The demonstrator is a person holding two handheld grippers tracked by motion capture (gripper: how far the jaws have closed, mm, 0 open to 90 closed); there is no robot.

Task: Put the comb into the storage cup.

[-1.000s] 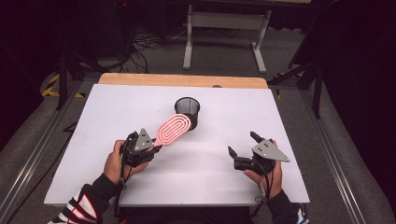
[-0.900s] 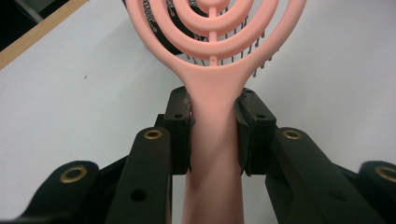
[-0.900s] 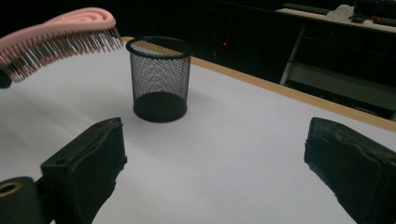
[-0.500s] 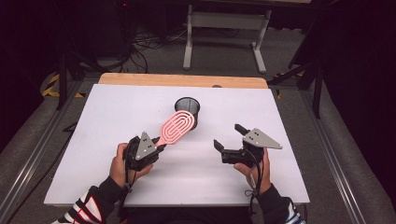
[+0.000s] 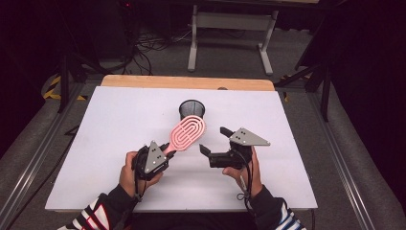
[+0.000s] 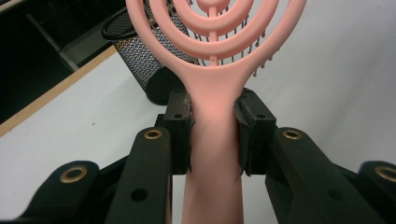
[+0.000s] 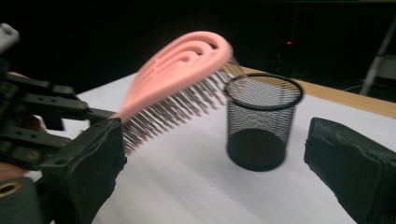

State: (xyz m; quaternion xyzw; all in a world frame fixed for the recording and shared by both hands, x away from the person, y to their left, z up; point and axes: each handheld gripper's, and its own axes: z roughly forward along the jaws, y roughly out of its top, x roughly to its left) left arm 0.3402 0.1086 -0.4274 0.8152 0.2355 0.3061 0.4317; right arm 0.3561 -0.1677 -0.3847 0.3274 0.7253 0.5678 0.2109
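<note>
From above, I saw my left gripper (image 5: pixel 165 152) clamped on the pink hairbrush (image 5: pixel 187 132), its head just short of the mesh cup (image 5: pixel 192 109) on the tabletop (image 5: pixel 115 120).

My left gripper view showed both fingers (image 6: pixel 180 130) pressing the handle.

My right gripper view had that gripper's fingers (image 7: pixel 93 163) wide apart, the cup between them.

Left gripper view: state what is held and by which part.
The left gripper holds the pink hairbrush by its handle, just below the head, clamped between both fingers.

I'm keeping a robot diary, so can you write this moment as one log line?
left gripper: shut on pink hairbrush handle | right gripper: open, holding nothing, beside brush | black mesh cup: upright on white table
</note>
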